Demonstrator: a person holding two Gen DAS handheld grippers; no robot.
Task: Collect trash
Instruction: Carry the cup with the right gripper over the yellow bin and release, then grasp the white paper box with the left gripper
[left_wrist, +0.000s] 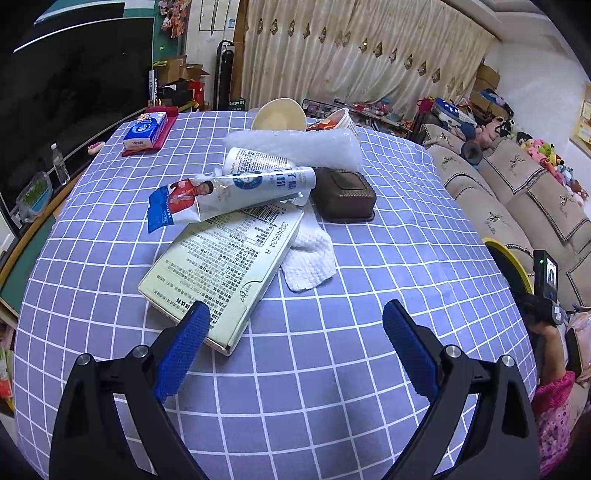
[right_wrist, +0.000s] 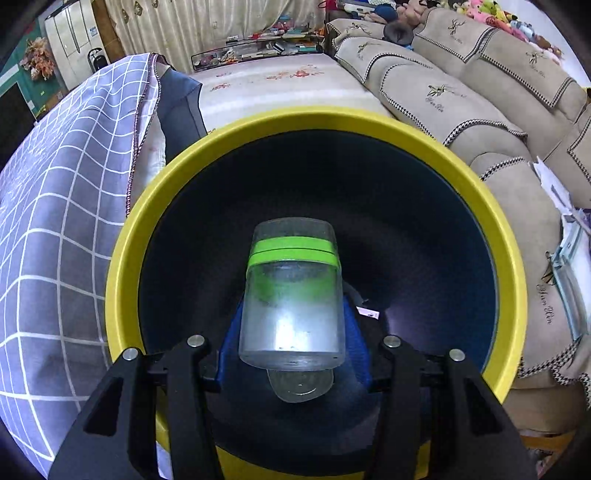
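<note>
Two wrist views of a living room, with a table under a purple checked cloth (left_wrist: 332, 369).

The right gripper (right_wrist: 291, 354) pinches a clear plastic jar (right_wrist: 291, 295) with a green band between its blue pads. It holds the jar directly above the dark mouth of a yellow-rimmed bin (right_wrist: 369, 122), which stands on the floor just beside the table's edge, with a beige sofa (right_wrist: 461, 92) on the other side.

The left gripper (left_wrist: 295, 332) hovers over the near edge of the table, its fingers spread wide and holding nothing. Its left blue pad (left_wrist: 184, 347) overlaps the near corner of a flat pale-green carton (left_wrist: 221, 269). Behind the carton, toward the table's middle, lie a squeezed tube (left_wrist: 236, 188), a white cloth (left_wrist: 310, 254), a brown box (left_wrist: 343, 192), bubble wrap (left_wrist: 295, 144) and two noodle cups (left_wrist: 280, 114). A tissue pack (left_wrist: 146, 129) sits at the far left corner.

The step in hand looks like dropping the jar. It is already centred over the opening, so releasing it straight down should land it cleanly. A slight lowering first would likely soften the fall. The carton seems the nearest next pick.
</note>
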